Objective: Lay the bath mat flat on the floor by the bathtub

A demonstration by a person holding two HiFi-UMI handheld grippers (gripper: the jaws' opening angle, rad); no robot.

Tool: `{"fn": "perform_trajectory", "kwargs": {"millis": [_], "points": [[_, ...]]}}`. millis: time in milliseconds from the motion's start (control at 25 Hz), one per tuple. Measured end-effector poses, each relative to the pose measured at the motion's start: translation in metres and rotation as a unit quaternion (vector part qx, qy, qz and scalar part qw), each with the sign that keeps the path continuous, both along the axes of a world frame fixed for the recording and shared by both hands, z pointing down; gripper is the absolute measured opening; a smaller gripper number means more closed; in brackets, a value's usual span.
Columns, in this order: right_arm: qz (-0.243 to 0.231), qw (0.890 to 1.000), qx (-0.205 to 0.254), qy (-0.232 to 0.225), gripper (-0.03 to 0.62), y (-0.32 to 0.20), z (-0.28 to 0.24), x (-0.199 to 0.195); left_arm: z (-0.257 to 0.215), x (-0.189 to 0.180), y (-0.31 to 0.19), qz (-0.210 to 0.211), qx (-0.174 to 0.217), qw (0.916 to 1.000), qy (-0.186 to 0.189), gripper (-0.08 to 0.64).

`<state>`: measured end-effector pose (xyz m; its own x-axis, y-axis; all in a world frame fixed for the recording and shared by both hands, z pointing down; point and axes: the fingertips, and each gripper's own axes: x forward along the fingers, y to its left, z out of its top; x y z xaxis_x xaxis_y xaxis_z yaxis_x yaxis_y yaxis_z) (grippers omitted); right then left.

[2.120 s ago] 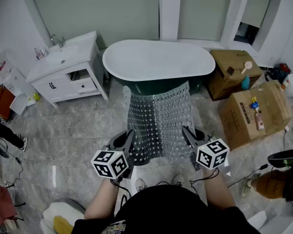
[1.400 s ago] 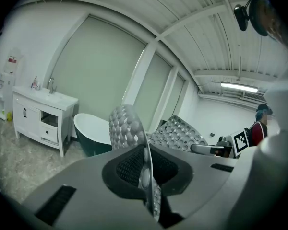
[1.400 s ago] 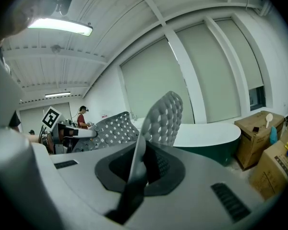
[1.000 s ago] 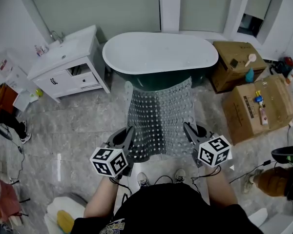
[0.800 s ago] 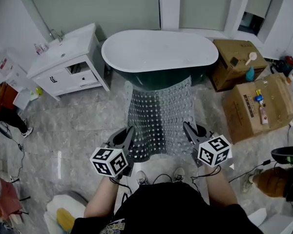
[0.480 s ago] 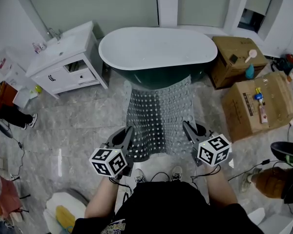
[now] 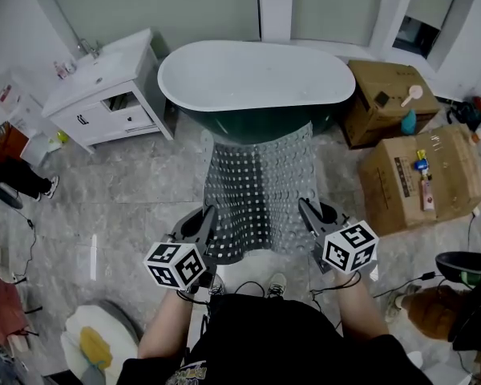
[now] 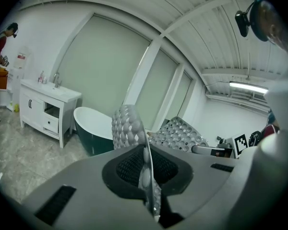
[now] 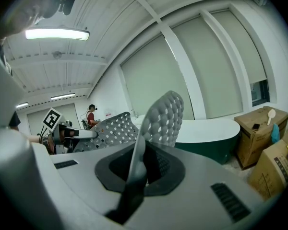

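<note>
A clear, bubbled bath mat point(image 7: 260, 187) hangs in the air in front of me, stretched between both grippers, its far end drooping toward the dark green bathtub point(image 7: 256, 83). My left gripper point(image 7: 206, 219) is shut on the mat's near left corner, and the mat's edge point(image 8: 146, 169) runs between its jaws. My right gripper point(image 7: 308, 213) is shut on the near right corner, the mat point(image 9: 156, 121) rising out of its jaws. The bathtub point(image 8: 93, 128) shows behind the mat, and the tub point(image 9: 206, 128) also appears in the right gripper view.
A white vanity cabinet point(image 7: 104, 95) stands left of the tub. Two cardboard boxes point(image 7: 413, 179) with small items sit to the right. A person point(image 7: 16, 179) stands at the far left. A toilet point(image 7: 92, 347) is at the lower left. Cables point(image 7: 433, 275) lie on the marble floor.
The view has shifted slightly, the tub and vanity sitting a little higher and further left. The mat stays held the same way between both grippers. The person at left has come further into view.
</note>
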<state>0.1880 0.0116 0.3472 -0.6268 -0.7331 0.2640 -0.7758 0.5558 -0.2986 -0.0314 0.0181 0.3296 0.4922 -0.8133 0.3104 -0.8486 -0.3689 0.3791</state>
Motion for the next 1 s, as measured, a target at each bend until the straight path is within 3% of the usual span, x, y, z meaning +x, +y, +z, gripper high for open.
{"fn": "perform_trajectory", "kwargs": {"millis": [440,1000], "points": [[-0.016,1.000,0.001,-0.009,0.031,0.001,0.001,0.034,-0.002,0.031,0.011,-0.018,0.001,0.9998,-0.008,0.032],[-0.010,1.000,-0.004,0.001,0.031,-0.025,0.004,0.021,-0.002,0.018,-0.021,-0.012,0.008,0.9999,0.003,0.032]]}}
